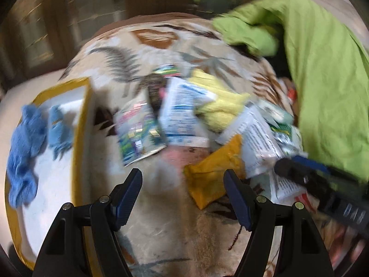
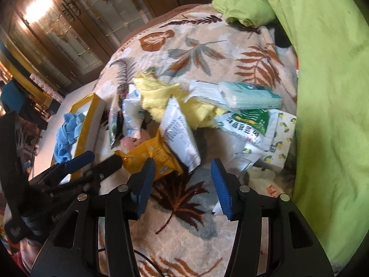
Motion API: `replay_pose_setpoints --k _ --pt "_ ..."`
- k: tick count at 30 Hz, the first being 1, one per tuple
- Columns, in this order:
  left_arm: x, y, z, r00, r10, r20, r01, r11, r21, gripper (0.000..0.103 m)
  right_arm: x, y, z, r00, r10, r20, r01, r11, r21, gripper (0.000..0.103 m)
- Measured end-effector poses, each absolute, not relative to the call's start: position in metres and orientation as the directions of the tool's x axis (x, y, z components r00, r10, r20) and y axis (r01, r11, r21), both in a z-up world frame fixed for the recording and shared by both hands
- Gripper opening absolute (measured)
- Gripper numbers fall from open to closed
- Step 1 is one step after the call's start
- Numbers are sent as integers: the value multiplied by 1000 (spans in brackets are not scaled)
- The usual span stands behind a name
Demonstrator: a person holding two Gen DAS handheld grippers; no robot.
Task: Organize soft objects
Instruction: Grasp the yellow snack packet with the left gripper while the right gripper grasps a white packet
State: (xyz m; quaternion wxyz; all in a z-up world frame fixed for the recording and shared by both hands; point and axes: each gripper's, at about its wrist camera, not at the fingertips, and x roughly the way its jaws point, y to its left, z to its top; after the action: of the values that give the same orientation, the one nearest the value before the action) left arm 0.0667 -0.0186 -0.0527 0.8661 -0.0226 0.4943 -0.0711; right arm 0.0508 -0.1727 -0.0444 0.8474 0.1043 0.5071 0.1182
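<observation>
A heap of soft things lies on a leaf-patterned blanket (image 2: pixel 184 207): a yellow towel (image 1: pixel 221 108) (image 2: pixel 161 94), a yellow packet (image 1: pixel 207 175) (image 2: pixel 147 157), white packets (image 1: pixel 182 110) (image 2: pixel 180 129) and a pale green tissue pack (image 2: pixel 249 94). Blue cloths (image 1: pixel 23 143) (image 2: pixel 66 129) lie in a yellow-rimmed box (image 1: pixel 80 124) (image 2: pixel 88 124) on the left. My left gripper (image 1: pixel 183 177) (image 2: pixel 103 159) is open, its right finger beside the yellow packet. Open too, my right gripper (image 2: pixel 183 164) (image 1: pixel 288 161) has the corners of the yellow and white packets at its tips, pads apart from them.
Bright green bedding (image 1: pixel 327 80) (image 2: pixel 327 92) is piled along the right side and at the back. A pink soft thing (image 2: pixel 131 142) peeks out under the packets. Dark wooden cabinets with glass doors (image 2: pixel 64 34) stand beyond the bed's far edge.
</observation>
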Motion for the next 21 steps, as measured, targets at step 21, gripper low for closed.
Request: replay_pose_setpoints --k 21 --pt "79 -61 -70 325 -393 -860 523 832 -182 73 108 -167 -71 313 343 -886 -127 939 319 50"
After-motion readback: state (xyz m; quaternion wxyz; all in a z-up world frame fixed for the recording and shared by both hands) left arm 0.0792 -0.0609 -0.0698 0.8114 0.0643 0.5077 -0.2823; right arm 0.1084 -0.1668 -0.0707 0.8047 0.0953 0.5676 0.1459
